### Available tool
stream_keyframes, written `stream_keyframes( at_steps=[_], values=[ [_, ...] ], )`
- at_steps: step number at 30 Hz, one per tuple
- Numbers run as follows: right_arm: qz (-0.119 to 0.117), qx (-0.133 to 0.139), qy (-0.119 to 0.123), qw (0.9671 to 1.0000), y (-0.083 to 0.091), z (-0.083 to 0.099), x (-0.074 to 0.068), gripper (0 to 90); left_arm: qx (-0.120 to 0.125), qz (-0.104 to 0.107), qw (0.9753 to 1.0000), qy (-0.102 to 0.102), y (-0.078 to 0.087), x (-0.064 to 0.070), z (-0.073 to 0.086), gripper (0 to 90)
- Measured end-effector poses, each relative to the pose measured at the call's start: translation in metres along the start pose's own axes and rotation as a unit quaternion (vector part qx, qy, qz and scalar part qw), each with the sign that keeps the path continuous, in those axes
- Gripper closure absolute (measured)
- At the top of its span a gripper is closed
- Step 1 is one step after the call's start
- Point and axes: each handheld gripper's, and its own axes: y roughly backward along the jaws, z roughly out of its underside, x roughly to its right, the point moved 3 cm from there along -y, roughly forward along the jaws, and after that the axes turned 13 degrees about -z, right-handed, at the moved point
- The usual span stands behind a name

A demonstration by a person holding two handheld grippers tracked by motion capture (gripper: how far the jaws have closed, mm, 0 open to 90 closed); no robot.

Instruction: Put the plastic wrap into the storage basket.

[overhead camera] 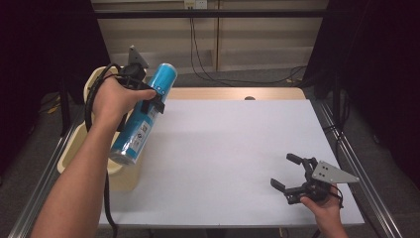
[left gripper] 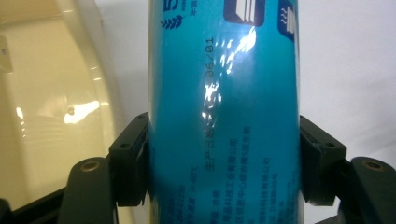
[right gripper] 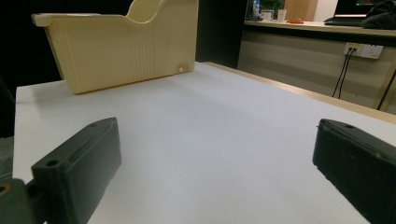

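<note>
- Blue can [overhead camera: 143, 114] was gripped mid-body by the left claw [overhead camera: 151, 99], lifted and tilted above the cream bin [overhead camera: 74, 148] at the desk's [overhead camera: 237, 148] left edge.
- Right claw [overhead camera: 287, 173] was held released, near right.
- Setting down seemingly remained.

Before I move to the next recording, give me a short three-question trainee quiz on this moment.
1. True or false: the left gripper is shut on the blue can.
2. Where is the cream bin? A) on the table's left edge B) at its right edge C) on the floor
3. Fill in: the right gripper's fingers stand ____ above the white table.

Key: 1 true, its fingers press both sides of the can. 2 A. 3 open, with nothing between them.
</note>
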Motion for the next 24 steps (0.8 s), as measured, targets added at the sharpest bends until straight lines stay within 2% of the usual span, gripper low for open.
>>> stream_keyframes(
  at_steps=[12,15,18,24],
  values=[
    [0.001,-0.001,0.001,1.0000,0.000,0.000,0.000,0.9,-0.003,-0.011,0.9996,0.027,0.013,-0.030,0.012,32.2],
    [0.001,-0.001,0.001,1.0000,0.000,0.000,0.000,0.9,-0.003,-0.019,0.9993,0.031,0.016,-0.036,0.015,32.3],
    [0.001,-0.001,0.000,1.0000,0.000,0.000,0.000,0.9,-0.003,-0.017,0.9991,0.037,0.019,-0.042,0.018,32.2],
    [0.001,-0.001,0.000,1.0000,0.000,0.000,0.000,0.9,-0.003,-0.021,0.9982,0.056,0.019,-0.055,0.025,32.2]
  ],
)
